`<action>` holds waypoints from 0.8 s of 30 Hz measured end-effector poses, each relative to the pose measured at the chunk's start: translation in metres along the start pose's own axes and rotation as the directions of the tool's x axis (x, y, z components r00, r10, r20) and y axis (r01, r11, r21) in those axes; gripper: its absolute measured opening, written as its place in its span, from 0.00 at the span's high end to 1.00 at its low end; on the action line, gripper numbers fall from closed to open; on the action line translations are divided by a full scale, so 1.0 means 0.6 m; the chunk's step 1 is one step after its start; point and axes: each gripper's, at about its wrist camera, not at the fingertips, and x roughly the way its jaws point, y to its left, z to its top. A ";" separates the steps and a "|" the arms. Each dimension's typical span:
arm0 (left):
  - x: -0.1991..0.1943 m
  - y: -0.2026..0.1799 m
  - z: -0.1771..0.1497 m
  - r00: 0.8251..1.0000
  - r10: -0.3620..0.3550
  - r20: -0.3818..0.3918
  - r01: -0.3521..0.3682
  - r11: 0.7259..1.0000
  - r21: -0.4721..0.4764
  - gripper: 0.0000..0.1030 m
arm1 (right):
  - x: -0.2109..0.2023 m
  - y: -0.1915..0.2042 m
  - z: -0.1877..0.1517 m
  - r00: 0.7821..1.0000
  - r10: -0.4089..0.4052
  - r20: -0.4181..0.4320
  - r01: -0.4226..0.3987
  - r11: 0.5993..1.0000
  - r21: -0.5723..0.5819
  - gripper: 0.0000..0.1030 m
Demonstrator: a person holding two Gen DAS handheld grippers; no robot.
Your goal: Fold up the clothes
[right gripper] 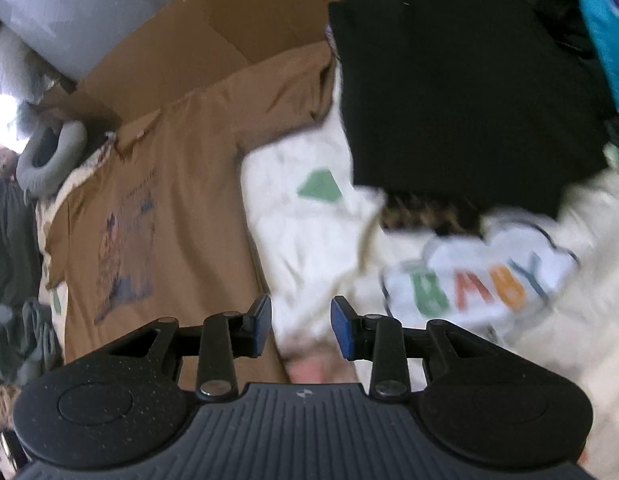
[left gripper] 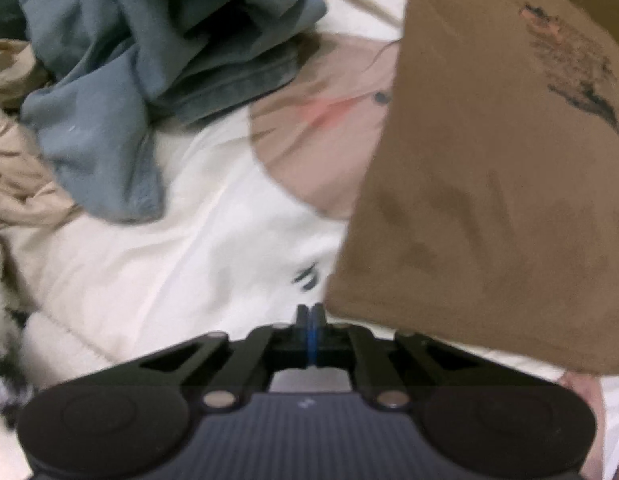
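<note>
The brown T-shirt (right gripper: 169,216) is lying spread flat on the white quilt (right gripper: 301,240) of a bed, its printed picture facing up and one sleeve reaching toward the folded black garment (right gripper: 469,92). In the left wrist view the same brown T-shirt (left gripper: 489,200) is filling the right side, its lower edge running just past the tips of the left claw (left gripper: 310,312).

The left claw is sitting fully closed, its two blue-lined fingers pressed together; the shirt's corner is lying right beside them, but whether any cloth is caught between them cannot be told from the blur. The right claw (right gripper: 301,328) is standing partly open with nothing between its fingers, hovering over the quilt just beside the shirt's edge.

The black garment is resting on the quilt beyond the right claw, with a patterned cloth peeking out from under it. A patch with the coloured letters "BABY" (right gripper: 477,280) is showing on the quilt near the right claw. A crumpled blue-grey garment (left gripper: 149,72) is lying in a heap at the far left of the left wrist view, partly over a beige cloth (left gripper: 21,168). A cardboard box (right gripper: 213,40) is standing beyond the shirt.
</note>
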 end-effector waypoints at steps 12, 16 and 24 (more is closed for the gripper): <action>-0.058 0.000 0.085 0.995 0.025 0.098 -0.024 1.000 -0.011 0.70 | 0.181 0.044 0.137 0.996 0.005 0.091 -0.006 1.000 0.008 0.60; -0.057 -0.029 0.135 0.992 0.031 0.123 -0.030 1.000 -0.008 0.70 | 0.214 0.051 0.152 0.996 -0.013 0.089 0.013 1.000 -0.006 0.60; -0.042 -0.109 0.265 0.984 0.008 0.176 -0.020 0.997 0.071 0.69 | 0.235 0.074 0.214 0.985 -0.084 0.153 0.090 0.995 -0.037 0.57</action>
